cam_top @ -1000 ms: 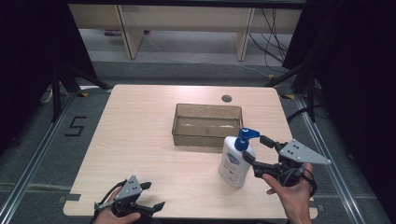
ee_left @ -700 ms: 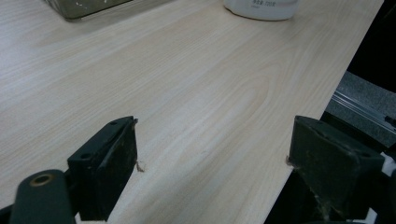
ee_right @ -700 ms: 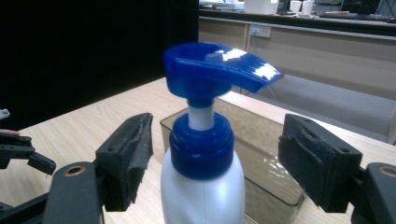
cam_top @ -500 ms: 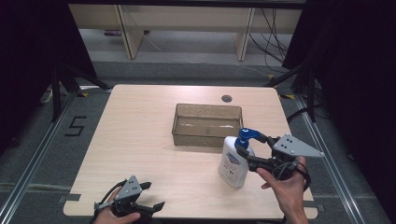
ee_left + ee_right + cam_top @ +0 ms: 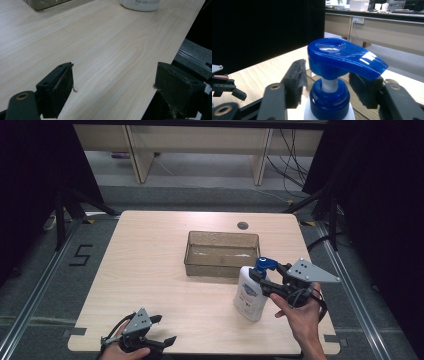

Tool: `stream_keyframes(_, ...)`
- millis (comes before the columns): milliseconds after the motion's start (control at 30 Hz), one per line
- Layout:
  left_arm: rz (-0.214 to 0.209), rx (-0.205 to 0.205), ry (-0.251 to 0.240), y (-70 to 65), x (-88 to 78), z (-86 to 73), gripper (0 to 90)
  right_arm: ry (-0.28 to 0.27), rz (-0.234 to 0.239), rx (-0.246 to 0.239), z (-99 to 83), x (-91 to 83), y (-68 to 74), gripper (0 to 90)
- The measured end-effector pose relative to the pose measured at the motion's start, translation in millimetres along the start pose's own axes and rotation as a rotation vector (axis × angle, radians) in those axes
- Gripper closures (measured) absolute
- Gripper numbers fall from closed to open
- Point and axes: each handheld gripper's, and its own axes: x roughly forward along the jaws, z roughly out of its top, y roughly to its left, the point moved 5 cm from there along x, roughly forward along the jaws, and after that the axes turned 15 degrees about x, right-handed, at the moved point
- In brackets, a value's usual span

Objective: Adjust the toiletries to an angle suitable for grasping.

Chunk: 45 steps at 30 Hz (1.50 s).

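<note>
A: Where's the bottle (image 5: pixel 248 294)?

B: Upright, just in front of the tray (image 5: pixel 222 253), neck between the right tool's (image 5: pixel 262 281) closing jaws, not yet pinched.

A: Left tool (image 5: pixel 161 329)?

B: Apart, farther off.

Glossy blue plastic pump head (image 5: pixel 342 58) — pale, matt wood-grain table (image 5: pixel 150 265) — translucent plastic tray (image 5: pixel 222 254).

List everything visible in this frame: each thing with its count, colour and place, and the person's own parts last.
pump bottle: one, white with blue pump head, upright, table's near right
bin: one, clear brownish, table centre
table: one, light wood
grommet: one, dark, far table edge
right gripper: one, black, jaws either side of the pump neck, just been closing
left gripper: one, black, open, near left edge
hands: two, right hand, left hand
</note>
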Motion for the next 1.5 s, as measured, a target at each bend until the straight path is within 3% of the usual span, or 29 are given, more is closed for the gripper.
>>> stream_keyframes(267, 0.003, 0.001, 0.0, 0.6, 0.4, -0.3, 14.9, -0.025, -0.011, -0.032, 1.8, 1.6, -2.8, 60.0)
stream_keyframes(333, 0.003, 0.002, 0.001, 0.7, 0.3, -0.4, 14.9, -0.013, -0.007, -0.01, 0.3, 1.4, -0.4, 60.8)
stream_keyframes(367, 0.001, -0.003, -0.005, 0.3, 0.5, 0.0, 14.9, -0.03, -0.028, -0.053, 1.7, 1.6, -2.5, 61.2)
stream_keyframes(400, 0.0, -0.004, -0.006, 0.3, 0.6, -0.1, 14.9, -0.021, -0.014, -0.023, 0.2, 2.0, 0.7, 62.0)
stream_keyframes(467, 0.002, 0.001, 0.001, 0.7, 0.4, -0.4, 14.9, -0.04, -0.041, -0.067, 1.8, 1.7, -0.3, 62.1)
stream_keyframes(700, 0.004, -0.004, 0.005, 0.3, -0.1, -0.2, 14.9, -0.037, -0.056, -0.055, 1.2, 2.5, 1.7, 62.2)
stream_keyframes(767, -0.003, -0.003, -0.008, 0.3, 0.8, 0.0, 14.9, -0.036, -0.062, -0.079, 3.2, 3.6, 0.3, 62.3)
stream_keyframes(933, -0.009, 0.003, 0.001, 0.4, -0.3, -0.1, 14.9, -0.022, -0.065, -0.051, 4.4, 6.4, 0.1, 62.2)
stream_keyframes(1133, -0.01, 0.001, -0.004, 0.0, -0.4, 0.3, 14.9, -0.035, -0.069, -0.066, 8.6, 10.3, -2.6, 62.3)
stream_keyframes(1233, -0.01, -0.001, -0.001, 0.1, -0.5, 0.3, 14.9, -0.037, -0.066, -0.043, 11.4, 9.3, -2.6, 62.3)
stream_keyframes(1500, -0.007, -0.002, -0.007, 1.1, -0.6, 0.0, 14.9, -0.073, -0.055, -0.061, 25.8, 8.5, 1.5, 62.3)
